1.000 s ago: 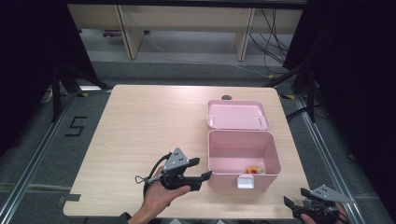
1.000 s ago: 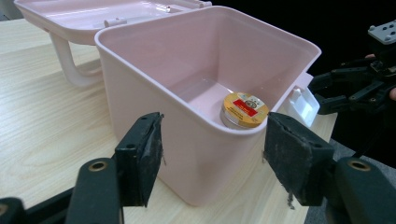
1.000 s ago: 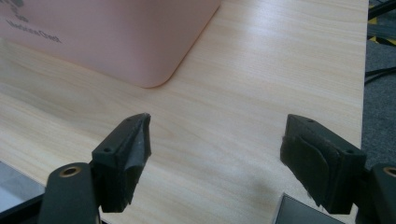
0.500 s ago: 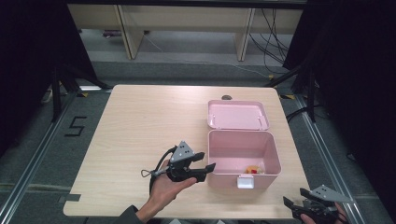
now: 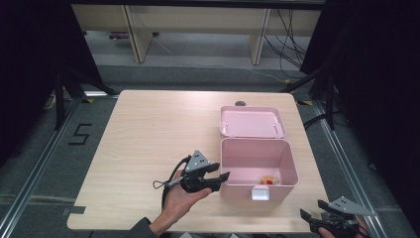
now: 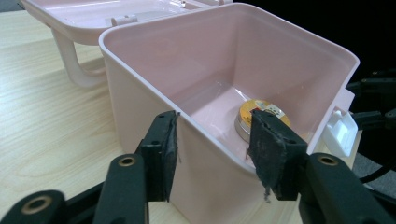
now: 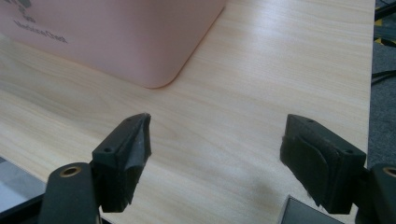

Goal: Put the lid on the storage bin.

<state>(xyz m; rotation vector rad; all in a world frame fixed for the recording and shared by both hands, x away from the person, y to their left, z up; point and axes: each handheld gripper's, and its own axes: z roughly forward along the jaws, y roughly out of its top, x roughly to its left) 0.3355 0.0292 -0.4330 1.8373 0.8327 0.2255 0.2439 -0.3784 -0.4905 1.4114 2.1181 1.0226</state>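
Observation:
An open pink plastic box stands at the table's right front, its lid folded back flat behind it. On the box floor lies a small round tin with a yellow and red top, which the left gripper view shows as the tin. My left gripper is open and empty at the box's left front corner. In the left gripper view the box rim runs between the gripper's jaws. My right gripper hangs wide open and empty off the table's front right corner.
A white latch hangs on the box's front wall. The light wooden table stretches bare to the left and back. In the right gripper view the box's rounded corner is ahead, over the table top.
My left gripper has moved right and slightly forward, up to the box's left front corner. The right gripper has stayed in place.

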